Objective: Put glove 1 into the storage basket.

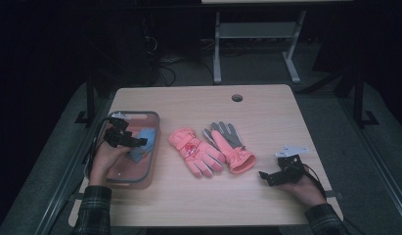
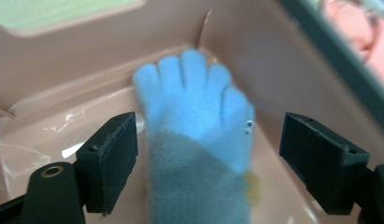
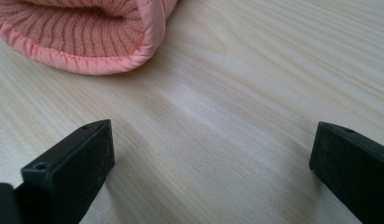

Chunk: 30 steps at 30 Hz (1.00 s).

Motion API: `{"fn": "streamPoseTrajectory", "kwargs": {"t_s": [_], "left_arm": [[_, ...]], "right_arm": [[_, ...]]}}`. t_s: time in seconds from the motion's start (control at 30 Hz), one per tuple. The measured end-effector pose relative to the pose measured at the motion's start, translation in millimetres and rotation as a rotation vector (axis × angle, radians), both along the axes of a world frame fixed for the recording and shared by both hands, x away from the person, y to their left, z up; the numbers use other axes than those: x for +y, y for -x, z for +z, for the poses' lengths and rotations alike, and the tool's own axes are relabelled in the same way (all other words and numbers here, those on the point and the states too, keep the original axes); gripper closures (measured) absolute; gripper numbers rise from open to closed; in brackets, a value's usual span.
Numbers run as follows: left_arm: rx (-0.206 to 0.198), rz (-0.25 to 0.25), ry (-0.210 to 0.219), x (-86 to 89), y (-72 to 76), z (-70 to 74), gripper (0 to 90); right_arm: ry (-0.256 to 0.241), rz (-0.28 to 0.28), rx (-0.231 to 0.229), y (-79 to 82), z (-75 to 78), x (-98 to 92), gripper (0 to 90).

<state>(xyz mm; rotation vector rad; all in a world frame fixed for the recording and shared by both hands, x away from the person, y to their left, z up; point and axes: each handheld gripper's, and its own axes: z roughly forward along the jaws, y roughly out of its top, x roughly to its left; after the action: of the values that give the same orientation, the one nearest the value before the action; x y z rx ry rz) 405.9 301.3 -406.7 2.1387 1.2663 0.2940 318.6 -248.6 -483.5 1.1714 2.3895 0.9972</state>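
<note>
A blue and grey knitted glove [image 2: 199, 140] lies in a pink tray [image 1: 140, 171] at the table's left. My left gripper [image 2: 208, 158] hovers open over it, one jaw on each side of the glove and neither touching. In the high view the glove [image 1: 144, 142] shows beside my left gripper [image 1: 132, 142]. Two pink gloves lie mid-table, one back up [image 1: 196, 152] and one grey palm up [image 1: 230, 144]. My right gripper [image 1: 267, 177] rests open on the wood near the second glove's cuff [image 3: 87, 37], with nothing between its jaws.
The wooden table [image 1: 198, 200] has a cable hole [image 1: 236, 97] near its far edge. The tray's dark rim [image 2: 339, 65] runs along its right side. A metal desk frame [image 1: 257, 44] stands on the floor beyond the table.
</note>
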Motion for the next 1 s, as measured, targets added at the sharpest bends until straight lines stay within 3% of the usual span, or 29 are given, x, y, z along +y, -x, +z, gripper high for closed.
{"fn": "streamPoseTrajectory", "kwargs": {"t_s": [0.27, 0.57, 1.0], "left_arm": [[-0.026, -0.072, 0.072, -11.3, 11.4, 21.5, 13.5], [-0.060, -0.147, 0.093, -39.5, 24.7, 37.0, 13.4], [-0.092, -0.236, 0.102, -82.4, 48.2, 44.6, 13.5]], "right_arm": [[0.000, 0.002, 0.000, 0.1, 0.0, 0.1, 0.0], [0.000, 0.003, 0.001, 0.2, 0.0, 0.2, 0.0], [-0.003, -0.001, 0.001, 0.3, 0.0, 0.4, 0.0]]}}
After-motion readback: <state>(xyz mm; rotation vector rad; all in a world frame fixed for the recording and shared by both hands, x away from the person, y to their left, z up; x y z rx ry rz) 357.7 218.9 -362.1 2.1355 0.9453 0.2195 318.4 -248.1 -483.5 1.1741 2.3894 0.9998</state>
